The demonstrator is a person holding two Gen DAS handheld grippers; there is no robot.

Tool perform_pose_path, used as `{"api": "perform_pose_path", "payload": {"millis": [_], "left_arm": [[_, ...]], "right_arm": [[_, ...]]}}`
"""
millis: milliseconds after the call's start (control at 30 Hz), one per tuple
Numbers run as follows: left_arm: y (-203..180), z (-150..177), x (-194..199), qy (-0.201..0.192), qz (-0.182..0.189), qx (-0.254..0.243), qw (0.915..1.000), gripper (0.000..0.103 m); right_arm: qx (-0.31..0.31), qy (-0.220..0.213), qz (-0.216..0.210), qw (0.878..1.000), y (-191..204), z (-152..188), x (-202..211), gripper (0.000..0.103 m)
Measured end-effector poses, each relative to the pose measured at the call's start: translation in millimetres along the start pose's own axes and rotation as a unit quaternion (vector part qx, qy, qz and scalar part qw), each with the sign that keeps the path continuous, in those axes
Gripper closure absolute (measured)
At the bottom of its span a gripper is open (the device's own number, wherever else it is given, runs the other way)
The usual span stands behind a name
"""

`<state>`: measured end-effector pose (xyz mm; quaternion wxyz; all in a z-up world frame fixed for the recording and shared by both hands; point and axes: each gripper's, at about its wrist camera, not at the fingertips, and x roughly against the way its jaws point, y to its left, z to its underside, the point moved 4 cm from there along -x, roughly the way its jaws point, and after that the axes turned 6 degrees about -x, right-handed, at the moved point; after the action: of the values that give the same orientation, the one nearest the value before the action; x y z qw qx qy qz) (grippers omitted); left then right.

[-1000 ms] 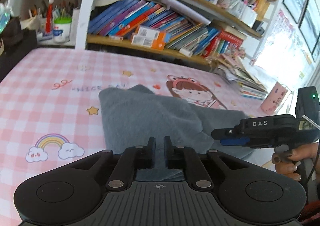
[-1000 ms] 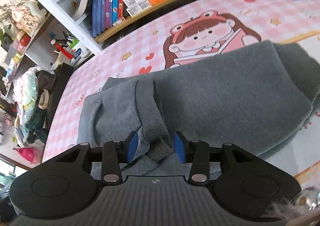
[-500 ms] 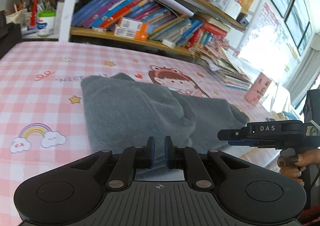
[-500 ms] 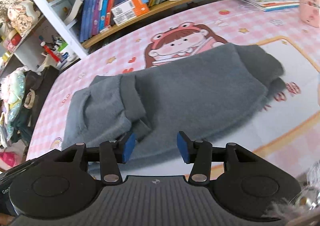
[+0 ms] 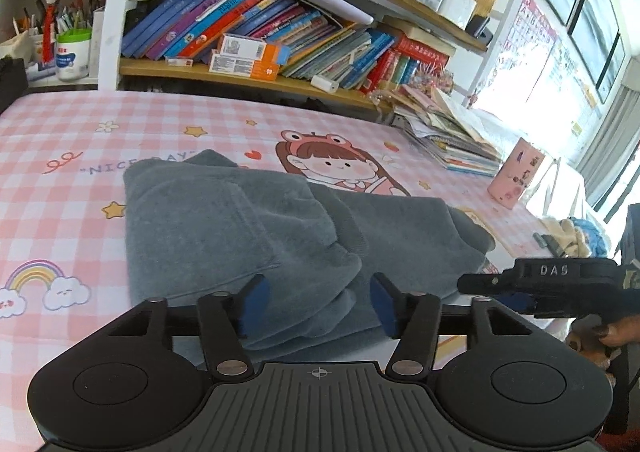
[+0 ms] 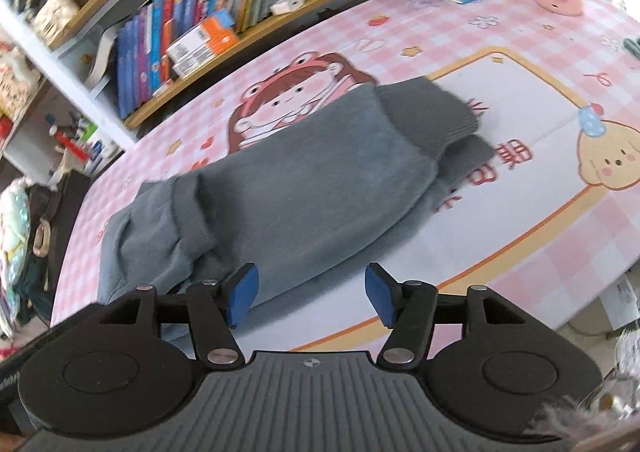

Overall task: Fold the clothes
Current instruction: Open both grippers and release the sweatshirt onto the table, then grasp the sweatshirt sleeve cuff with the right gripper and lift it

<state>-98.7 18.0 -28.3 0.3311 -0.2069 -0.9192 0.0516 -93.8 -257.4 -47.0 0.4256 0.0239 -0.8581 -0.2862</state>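
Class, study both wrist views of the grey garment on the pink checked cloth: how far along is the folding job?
Done: the grey garment lies folded into a compact bundle on the pink checked cloth. In hand: nothing; the left gripper and right gripper both have open jaws, clear of the fabric. Left: possibly one more fold or tidying the ribbed cuff.

I read "NICE DAY" on the pink checked tablecloth (image 5: pixel 60 139), and "DAS" on my right gripper (image 5: pixel 554 270).
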Motion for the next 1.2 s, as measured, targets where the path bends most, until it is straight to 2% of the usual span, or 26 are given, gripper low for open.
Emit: {"api": "perform_pose_path", "payload": {"millis": [133,267,367,500,633,667,700,733,800,900,933,1033,1133,1167,1200], "left_arm": [[-17.9,-5.6,-8.6,-0.004,-0.021,-0.011,0.9997,0.029],[-32.3,-7.8,-21.1,0.002,-0.040,-0.001,0.9992,0.028],[-44.9,-9.1,-29.8,0.002,-0.053,0.004,0.9986,0.028],[-61.0,-10.0,-39.8,0.001,-0.068,0.011,0.9976,0.028],[-74.2,-7.9,-50.0,0.010,-0.086,0.020,0.9961,0.028],[-77.2,-7.2,-51.4,0.012,-0.091,0.022,0.9956,0.028],[-79.3,-6.7,-52.1,0.014,-0.096,0.026,0.9950,0.028],[-81.0,-6.3,-52.4,0.014,-0.100,0.028,0.9945,0.028],[-84.9,-6.1,-52.7,0.015,-0.111,0.033,0.9931,0.028],[-89.0,-5.3,-52.9,0.016,-0.122,0.040,0.9916,0.028],[-90.2,-5.4,-53.3,0.016,-0.125,0.042,0.9911,0.028],[-94.9,-7.0,-54.6,0.013,-0.132,0.044,0.9902,0.028],[-99.3,-9.3,-57.2,0.010,-0.134,0.043,0.9900,0.028],[-100.7,-9.9,-58.3,0.009,-0.135,0.043,0.9899,0.028],[-101.5,-10.3,-59.6,0.011,-0.135,0.043,0.9899,0.028]], "right_arm": [[-0.040,0.005,-0.005,0.999,-26.2,-23.1,-5.9,0.043],[-0.076,0.017,-0.010,0.997,-52.4,-47.4,-14.8,0.043],[-0.090,0.023,0.004,0.996,-70.9,-65.7,-23.0,0.045],[-0.075,0.030,0.016,0.997,-85.2,-85.3,-34.4,0.047],[-0.062,0.057,-0.006,0.996,-91.0,-97.3,-48.6,0.048],[-0.058,0.061,-0.014,0.996,-90.9,-100.4,-51.1,0.051],[-0.058,0.064,-0.023,0.996,-91.1,-101.9,-52.9,0.064],[-0.057,0.067,-0.031,0.996,-91.3,-103.4,-54.6,0.068],[-0.059,0.060,-0.060,0.995,-91.7,-107.7,-53.4,0.085],[-0.059,0.017,-0.146,0.987,-87.1,-122.1,-39.3,0.091],[-0.056,0.010,-0.165,0.985,-85.2,-125.4,-37.0,0.091],[-0.042,0.033,-0.161,0.986,-82.8,-125.1,-44.7,0.090],[-0.053,0.065,-0.140,0.987,-90.7,-123.2,-56.4,0.081],[-0.060,0.073,-0.135,0.986,-93.3,-124.2,-59.0,0.066],[-0.066,0.082,-0.133,0.986,-95.1,-123.5,-61.5,0.057]]}}
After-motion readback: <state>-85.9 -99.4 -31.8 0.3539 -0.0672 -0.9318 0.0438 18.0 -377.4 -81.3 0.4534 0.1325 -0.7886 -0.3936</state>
